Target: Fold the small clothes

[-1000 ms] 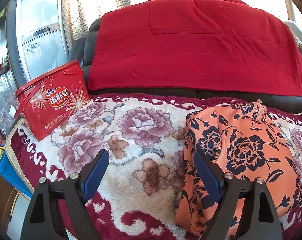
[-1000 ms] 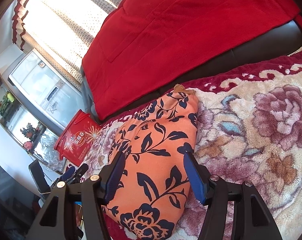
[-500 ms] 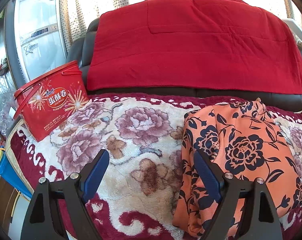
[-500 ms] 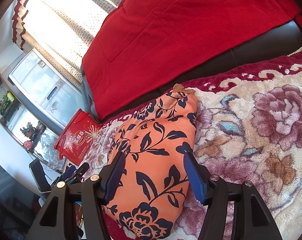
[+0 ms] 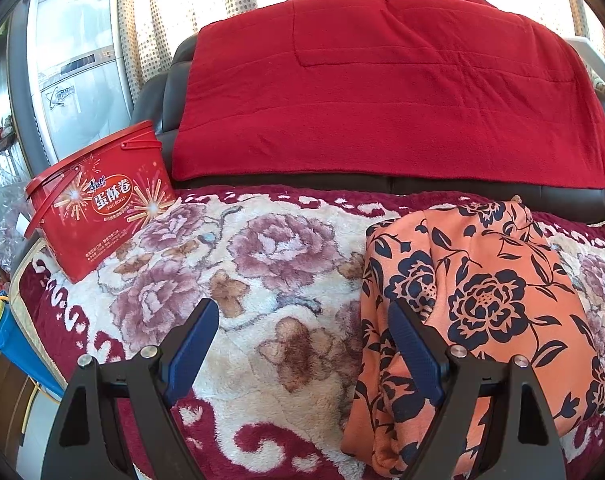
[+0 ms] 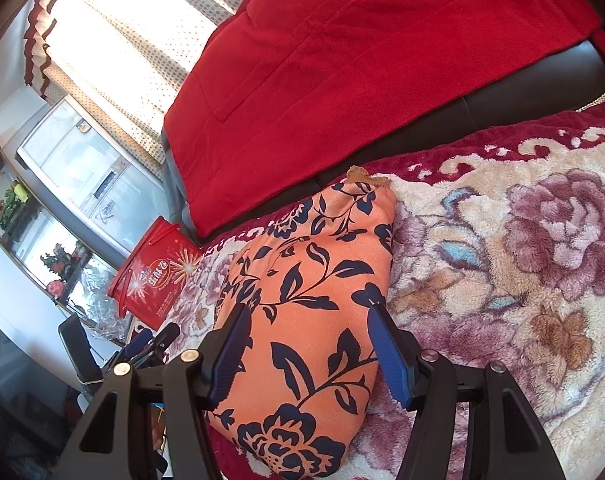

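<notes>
Lying folded into a narrow bundle on the flowered blanket (image 5: 262, 264), the orange garment (image 6: 302, 320) looks nearly done. Both the left gripper (image 5: 302, 344) and right gripper (image 6: 306, 344) hover with jaws apart, gripping nothing; perhaps one last fold remains.

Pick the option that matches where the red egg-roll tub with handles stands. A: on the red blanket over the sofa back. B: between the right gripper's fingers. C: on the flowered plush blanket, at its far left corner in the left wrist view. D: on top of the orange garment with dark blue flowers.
C: the red egg-roll tub stands on the flowered plush blanket, well left of the orange garment.
</notes>
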